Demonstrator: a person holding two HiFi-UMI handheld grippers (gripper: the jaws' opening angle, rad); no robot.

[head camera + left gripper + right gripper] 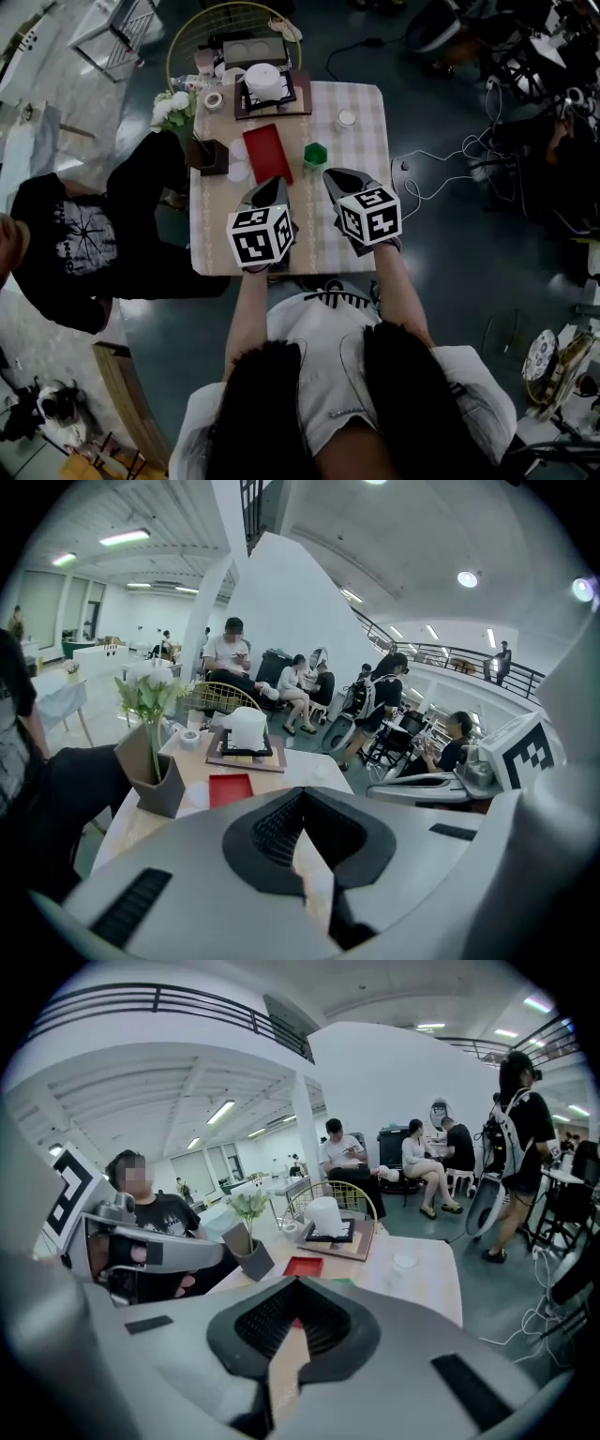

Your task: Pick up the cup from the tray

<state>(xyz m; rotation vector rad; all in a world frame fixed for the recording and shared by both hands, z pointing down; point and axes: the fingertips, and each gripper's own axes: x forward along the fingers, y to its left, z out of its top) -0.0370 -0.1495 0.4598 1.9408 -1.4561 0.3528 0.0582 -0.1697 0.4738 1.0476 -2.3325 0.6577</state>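
A small green cup (315,155) stands on the checked table (361,150), just right of a flat red tray (267,152). Farther back, a white cup-like thing (265,82) sits on a dark square tray (272,101). My left gripper (278,184) hangs over the table's near half, its tip close behind the red tray, jaws together and empty. My right gripper (330,174) is beside it, a little short of the green cup, jaws also together with nothing held. The left gripper view shows the red tray (230,788) and the white thing (246,731) ahead.
A dark vase with white flowers (200,150) stands at the table's left edge, a tape roll (214,100) and a small white lid (346,118) farther back. A person in black (75,234) sits at the left. A wire chair (234,19) is beyond the table; cables (441,178) lie at the right.
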